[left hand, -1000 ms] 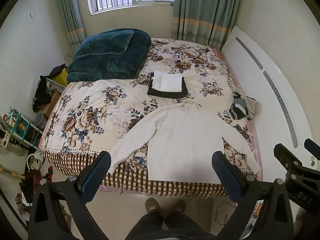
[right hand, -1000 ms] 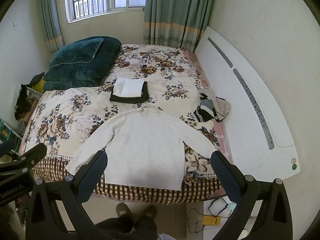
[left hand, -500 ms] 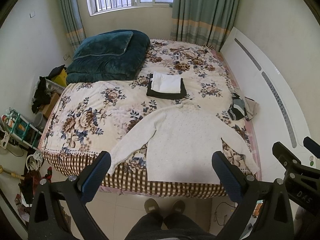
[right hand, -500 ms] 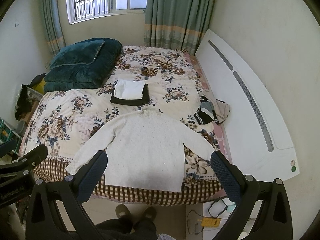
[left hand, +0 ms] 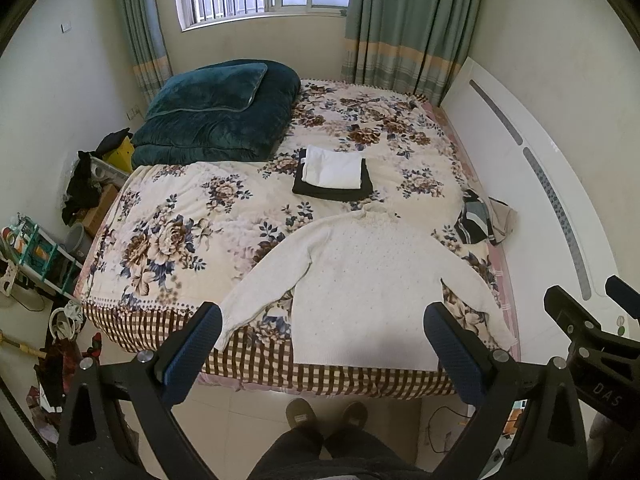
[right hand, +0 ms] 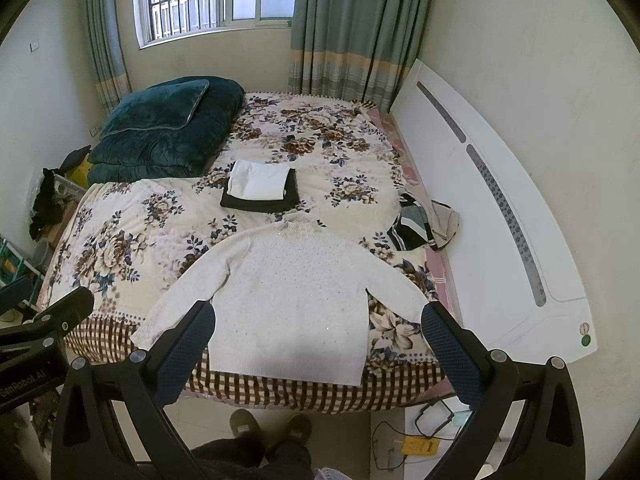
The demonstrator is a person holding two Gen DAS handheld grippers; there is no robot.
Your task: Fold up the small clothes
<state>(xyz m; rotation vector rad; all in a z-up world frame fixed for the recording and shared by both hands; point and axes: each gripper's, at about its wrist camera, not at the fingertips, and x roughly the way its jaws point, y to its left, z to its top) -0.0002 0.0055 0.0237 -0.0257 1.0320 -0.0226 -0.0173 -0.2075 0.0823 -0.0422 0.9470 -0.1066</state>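
Observation:
A white knitted sweater (left hand: 360,280) lies flat on the floral bed (left hand: 180,216), sleeves spread, hem at the near edge; it also shows in the right wrist view (right hand: 292,300). A folded white garment (left hand: 332,169) sits on a folded black one (left hand: 332,193) behind it. A crumpled striped garment (left hand: 480,222) lies at the bed's right edge. My left gripper (left hand: 322,344) is open and empty, held above the bed's near edge. My right gripper (right hand: 318,340) is open and empty, likewise in front of the sweater's hem.
A dark green quilt with a pillow (left hand: 216,116) fills the far left of the bed. A white headboard (left hand: 540,200) runs along the right. Clutter and a shelf (left hand: 36,248) stand on the floor at left. My feet (left hand: 326,414) are at the bed's foot.
Both grippers have drifted slightly back and up from the bed. The sweater and the stacks have not moved. Both stay open.

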